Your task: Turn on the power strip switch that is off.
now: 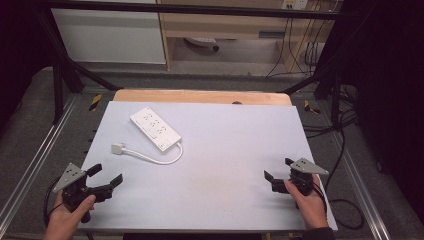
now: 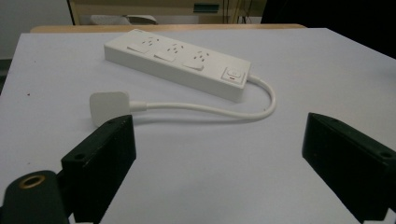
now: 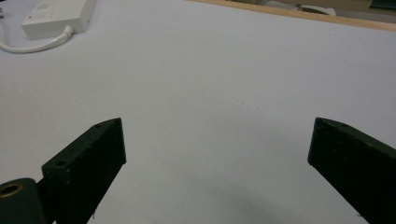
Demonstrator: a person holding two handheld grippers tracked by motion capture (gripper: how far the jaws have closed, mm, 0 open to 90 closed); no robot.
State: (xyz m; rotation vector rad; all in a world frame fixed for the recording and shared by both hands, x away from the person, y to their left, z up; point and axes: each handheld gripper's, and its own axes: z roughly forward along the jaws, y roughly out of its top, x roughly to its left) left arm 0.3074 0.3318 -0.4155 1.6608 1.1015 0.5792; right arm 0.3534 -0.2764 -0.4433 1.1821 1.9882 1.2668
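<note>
Hands at the near edge of the table (image 1: 225,200), and we open with both of us gripping a tool. Our left gripper (image 1: 107,175) sits near the table's left near corner, its jaws spread wide with bare surface between them. Over by the right near corner our right gripper (image 1: 278,170) does the same, jaws well apart and holding nothing, the grey plate riding on top of each tool.

From the left gripper view we look straight between those open jaws (image 2: 219,154) and pick up the white plug (image 2: 108,105), lying flat on the table just beyond the left jaw tip. Its white cord (image 2: 205,111) runs across the table, loops round and enters the end of the white power strip (image 2: 175,63), which lies flat farther back on the table's left half, set at a slant, well apart from both grippers. We count three socket groups and a switch at the cord end; whether that switch is on or off we cannot tell at this sharpness.

From the right gripper view, the open jaws (image 3: 217,158) frame plain table, with the strip's corner (image 3: 58,18) far off at the upper left.

Beyond the table's far wooden edge (image 1: 200,96), floor, cables and a light wooden cabinet (image 1: 225,25).
</note>
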